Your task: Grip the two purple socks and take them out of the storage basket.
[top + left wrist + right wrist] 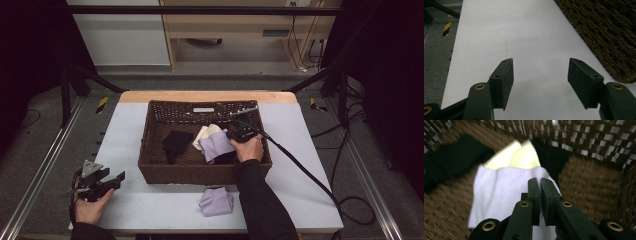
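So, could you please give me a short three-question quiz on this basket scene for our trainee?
1. True or false: the left gripper holds a cloth.
2. Where is the right gripper? A) on the floor B) inside the basket, at a lavender cloth C) touching the left gripper.
3. How many cloths lie in the basket, and how many outside it?
Key: 1 false, its jaws stand open over the bare table. 2 B. 3 three inside: black cloth, cream cloth and lavender cloth; one outside, a second lavender cloth on the table before the basket.
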Motion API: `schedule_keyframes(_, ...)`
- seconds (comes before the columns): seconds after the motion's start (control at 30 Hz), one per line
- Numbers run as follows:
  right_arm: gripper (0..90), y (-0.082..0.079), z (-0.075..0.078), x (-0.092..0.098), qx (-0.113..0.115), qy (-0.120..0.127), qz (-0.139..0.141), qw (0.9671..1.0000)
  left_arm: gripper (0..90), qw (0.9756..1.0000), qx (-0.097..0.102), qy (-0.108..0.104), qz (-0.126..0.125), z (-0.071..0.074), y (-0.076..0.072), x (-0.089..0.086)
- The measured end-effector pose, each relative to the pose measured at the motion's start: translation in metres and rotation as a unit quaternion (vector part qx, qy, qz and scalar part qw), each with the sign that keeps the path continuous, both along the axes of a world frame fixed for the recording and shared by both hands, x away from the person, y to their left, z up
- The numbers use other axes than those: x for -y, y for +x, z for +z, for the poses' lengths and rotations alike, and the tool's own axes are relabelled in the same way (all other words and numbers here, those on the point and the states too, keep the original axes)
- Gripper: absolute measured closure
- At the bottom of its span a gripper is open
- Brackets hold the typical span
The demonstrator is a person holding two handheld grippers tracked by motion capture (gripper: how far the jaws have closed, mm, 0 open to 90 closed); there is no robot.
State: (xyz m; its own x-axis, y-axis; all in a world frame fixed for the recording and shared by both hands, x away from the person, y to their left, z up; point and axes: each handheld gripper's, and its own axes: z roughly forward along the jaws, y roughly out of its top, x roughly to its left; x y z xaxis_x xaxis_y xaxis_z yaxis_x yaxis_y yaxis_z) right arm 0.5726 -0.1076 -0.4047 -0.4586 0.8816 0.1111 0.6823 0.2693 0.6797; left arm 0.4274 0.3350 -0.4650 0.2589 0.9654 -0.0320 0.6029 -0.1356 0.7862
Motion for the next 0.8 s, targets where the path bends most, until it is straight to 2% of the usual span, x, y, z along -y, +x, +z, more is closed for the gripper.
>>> schedule_keyframes(0.1,86.3,-0.004,0.007,0.001,0.042,0.016,0.006,0.9990,37.2,1.0000,0.000,0.000,0.000,0.000,0.000,0.000)
schedule_keyframes(0.17,86.3,-0.007,0.011,0.002,0.058,0.030,0.011,0.9978,37.2,1.0000,-0.001,0.001,-0.001,0.000,0.000,0.000)
schedule_keyframes(0.43,86.6,-0.017,0.034,0.011,0.102,0.075,0.025,0.9917,37.1,1.0000,-0.001,0.000,0.000,0.000,0.000,0.000)
schedule_keyframes(0.57,86.7,-0.025,0.048,0.018,0.126,0.095,0.030,0.9870,37.1,1.0000,-0.001,0.001,0.001,0.000,0.000,0.001)
schedule_keyframes(0.8,86.9,-0.039,0.067,0.028,0.155,0.126,0.044,0.9789,37.1,1.0000,-0.002,0.001,0.001,-0.001,0.000,0.001)
